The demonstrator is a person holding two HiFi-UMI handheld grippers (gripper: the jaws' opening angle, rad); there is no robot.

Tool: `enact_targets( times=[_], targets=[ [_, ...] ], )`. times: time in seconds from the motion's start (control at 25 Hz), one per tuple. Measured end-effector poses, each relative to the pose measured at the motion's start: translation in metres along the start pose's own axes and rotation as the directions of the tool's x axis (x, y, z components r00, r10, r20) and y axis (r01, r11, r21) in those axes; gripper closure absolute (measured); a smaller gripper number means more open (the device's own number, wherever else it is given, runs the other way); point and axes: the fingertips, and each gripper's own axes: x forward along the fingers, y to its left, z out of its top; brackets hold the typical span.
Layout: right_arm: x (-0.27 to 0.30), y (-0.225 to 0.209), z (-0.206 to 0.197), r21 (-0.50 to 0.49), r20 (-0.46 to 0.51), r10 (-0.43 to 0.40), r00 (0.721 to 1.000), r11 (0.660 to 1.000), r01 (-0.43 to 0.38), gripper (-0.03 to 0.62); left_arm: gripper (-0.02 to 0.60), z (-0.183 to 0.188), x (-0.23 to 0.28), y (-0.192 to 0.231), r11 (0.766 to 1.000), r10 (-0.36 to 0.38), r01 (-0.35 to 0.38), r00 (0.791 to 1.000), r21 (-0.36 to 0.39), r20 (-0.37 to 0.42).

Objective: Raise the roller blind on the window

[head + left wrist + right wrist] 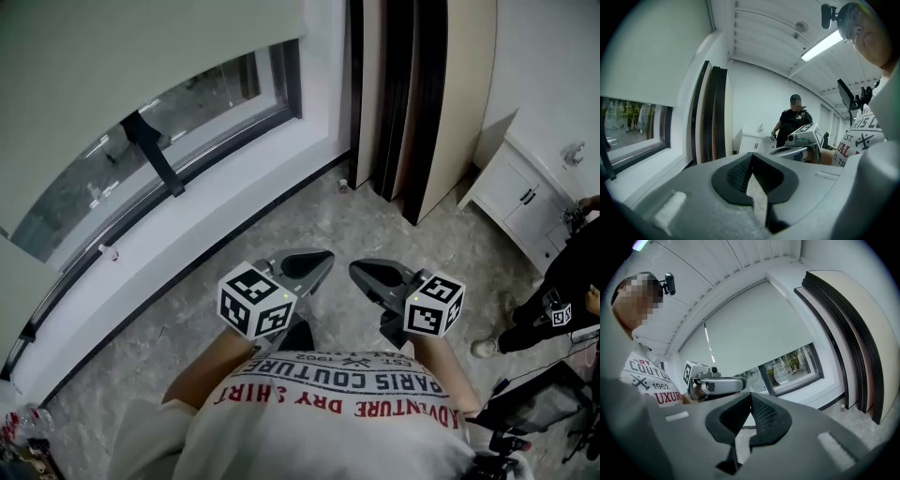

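Observation:
The grey roller blind (141, 47) hangs over the upper part of the window (131, 159) at the left; glass shows below its hem. The right gripper view shows the blind (754, 329) with a thin pull chain (709, 345) at its left side. My left gripper (323, 258) and right gripper (356, 269) are held side by side close to my chest, tips near each other, well away from the window. Both are shut with nothing between the jaws, as the left gripper view (751, 157) and the right gripper view (750, 397) confirm.
A white sill (187, 234) runs under the window. Dark and beige boards (412, 94) lean in the corner. A white cabinet (520, 197) stands at the right, with another person (562, 291) and equipment beside it. The floor is grey stone.

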Motion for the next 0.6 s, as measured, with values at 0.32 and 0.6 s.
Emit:
enact_targets(
  times=[0.32, 0.6],
  targets=[
    [0.097, -0.090, 0.051, 0.036, -0.010, -0.020, 1.000, 0.999, 0.020, 0.588, 0.580, 0.027, 0.012, 0.142, 0.997, 0.034, -0.035, 0.999, -0.063, -0.008],
    [0.170, -0.155, 0.118, 0.027, 0.052, -0.010, 0.999, 1.000, 0.008, 0.588, 0.580, 0.076, 0.024, 0.256, 0.997, 0.054, -0.051, 0.997, -0.058, 0.046]
  ],
)
